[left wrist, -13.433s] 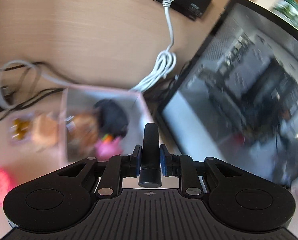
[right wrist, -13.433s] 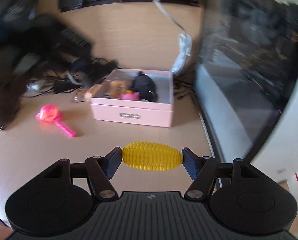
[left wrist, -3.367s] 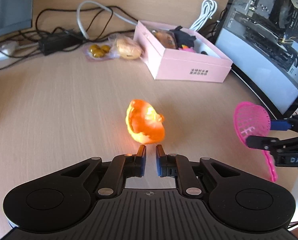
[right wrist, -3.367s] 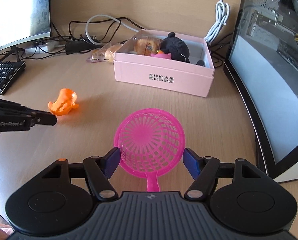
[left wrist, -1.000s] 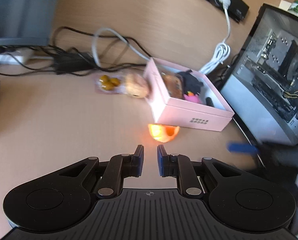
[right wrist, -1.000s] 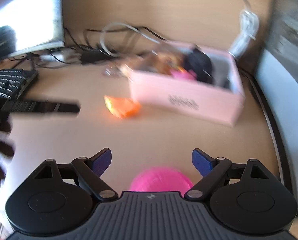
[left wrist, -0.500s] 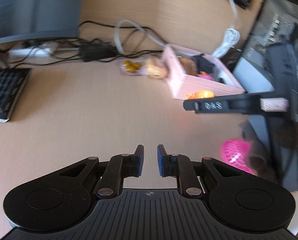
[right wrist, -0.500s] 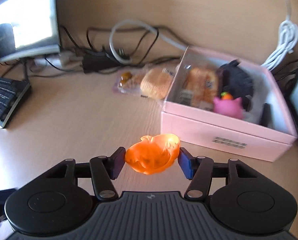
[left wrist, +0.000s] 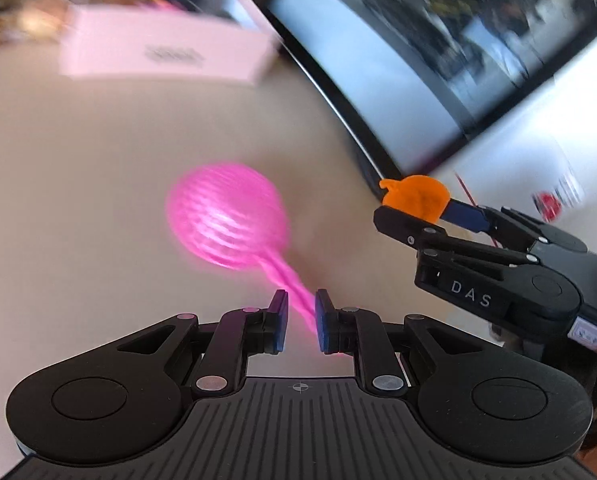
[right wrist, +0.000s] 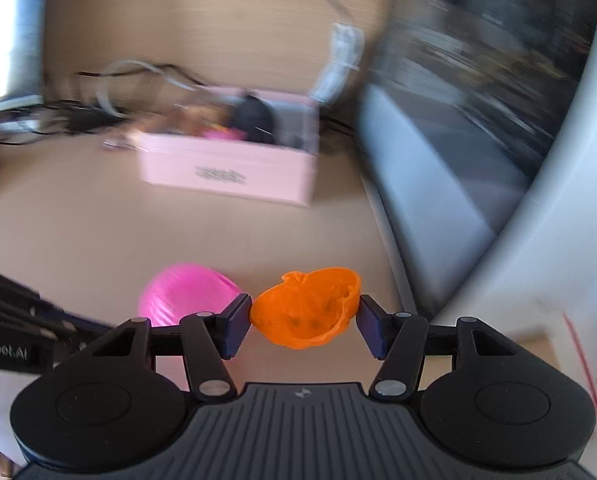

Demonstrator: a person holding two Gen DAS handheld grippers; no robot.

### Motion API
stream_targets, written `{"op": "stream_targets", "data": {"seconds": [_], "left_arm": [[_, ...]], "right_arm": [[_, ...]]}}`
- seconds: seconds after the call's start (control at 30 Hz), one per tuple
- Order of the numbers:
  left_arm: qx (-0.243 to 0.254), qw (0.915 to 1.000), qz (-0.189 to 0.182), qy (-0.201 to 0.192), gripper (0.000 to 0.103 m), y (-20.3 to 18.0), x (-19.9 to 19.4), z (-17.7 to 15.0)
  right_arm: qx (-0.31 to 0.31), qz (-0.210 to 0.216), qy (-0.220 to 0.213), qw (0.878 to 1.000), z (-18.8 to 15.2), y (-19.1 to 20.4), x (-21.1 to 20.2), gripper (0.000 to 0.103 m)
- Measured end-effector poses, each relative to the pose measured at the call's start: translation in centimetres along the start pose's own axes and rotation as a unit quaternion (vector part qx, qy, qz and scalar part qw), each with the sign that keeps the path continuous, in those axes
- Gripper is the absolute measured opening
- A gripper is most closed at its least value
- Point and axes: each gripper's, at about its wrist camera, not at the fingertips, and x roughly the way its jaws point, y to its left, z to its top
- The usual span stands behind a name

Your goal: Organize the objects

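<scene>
My right gripper (right wrist: 303,322) is shut on an orange pumpkin-shaped toy (right wrist: 306,306) and holds it above the desk; it also shows in the left wrist view (left wrist: 416,196). A pink mesh scoop (left wrist: 226,216) lies on the desk, its handle running between the fingers of my left gripper (left wrist: 300,322), whose jaws stand narrowly apart around it. The scoop also shows in the right wrist view (right wrist: 184,292). The pink box (right wrist: 226,170) holding several toys stands farther back on the desk. Both views are blurred.
A computer case with a glass side (right wrist: 478,100) stands to the right of the box. Cables (right wrist: 130,80) lie behind the box by the wall. A monitor (right wrist: 2,40) stands at the far left.
My left gripper has swung right and down to the pink scoop, its handle now between the fingers. My right gripper has pulled back from the box with the orange toy in it.
</scene>
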Motion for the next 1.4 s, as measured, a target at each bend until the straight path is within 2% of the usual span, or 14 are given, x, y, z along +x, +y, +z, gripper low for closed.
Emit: {"op": "stream_targets", "data": {"seconds": [0.1, 0.17, 0.33, 0.43, 0.57, 0.73, 0.77, 0.9, 0.93, 1.0, 1.1, 1.23, 1.33, 1.4], "left_arm": [[0.000, 0.9997, 0.025, 0.005, 0.017, -1.1, 2.1, 0.2], [-0.002, 0.9986, 0.052, -0.014, 0.016, -1.5, 2.6, 0.6], [0.049, 0.9925, 0.107, -0.034, 0.017, -2.0, 3.4, 1.8], [0.062, 0.9869, 0.144, -0.038, 0.017, -0.5, 3.0, 3.5], [0.057, 0.9779, 0.196, -0.046, 0.017, 1.9, 0.9, 3.9], [0.057, 0.9758, 0.195, -0.081, 0.018, 2.0, -0.6, 3.9], [0.061, 0.9716, 0.209, -0.093, 0.018, 1.6, -0.4, 3.8], [0.109, 0.9422, 0.292, -0.122, 0.018, 0.2, 0.7, 3.5], [0.115, 0.9401, 0.299, -0.117, 0.018, 0.2, 1.1, 3.7], [0.113, 0.9447, 0.291, -0.099, 0.021, 0.4, 1.7, 3.9], [0.101, 0.9449, 0.300, -0.085, 0.023, 1.0, 2.5, 3.8], [0.076, 0.9501, 0.287, -0.095, 0.024, 1.8, 2.4, 4.1], [0.046, 0.9568, 0.271, -0.093, 0.023, 2.3, 1.9, 4.7], [0.055, 0.9565, 0.273, -0.086, 0.017, 2.3, 1.8, 4.7]], "right_arm": [[0.043, -0.029, 0.019, 0.998, -2.2, -2.4, -0.5, 0.058], [0.063, -0.043, 0.029, 0.997, -3.5, -3.6, -0.8, 0.058], [0.092, -0.048, 0.039, 0.994, -5.7, -5.2, -1.1, 0.058], [0.109, -0.035, 0.043, 0.992, -6.1, -5.6, -0.3, 0.058], [0.114, -0.003, 0.038, 0.993, -5.7, -5.1, 1.1, 0.058], [0.093, 0.039, 0.023, 0.995, -4.3, -4.1, 2.9, 0.058], [0.089, 0.045, 0.022, 0.995, -3.9, -3.9, 3.3, 0.058], [0.075, 0.065, 0.019, 0.995, -2.6, -3.5, 4.5, 0.058], [0.072, 0.068, 0.017, 0.995, -2.4, -3.4, 4.6, 0.058], [0.066, 0.076, 0.016, 0.995, -2.1, -3.4, 4.8, 0.058], [0.061, 0.085, 0.019, 0.994, -1.8, -3.3, 5.3, 0.058], [0.056, 0.092, 0.022, 0.994, -1.8, -3.4, 5.6, 0.058], [0.054, 0.092, 0.022, 0.994, -1.6, -3.3, 5.7, 0.058], [0.052, 0.091, 0.022, 0.994, -1.5, -3.2, 5.6, 0.058]]}}
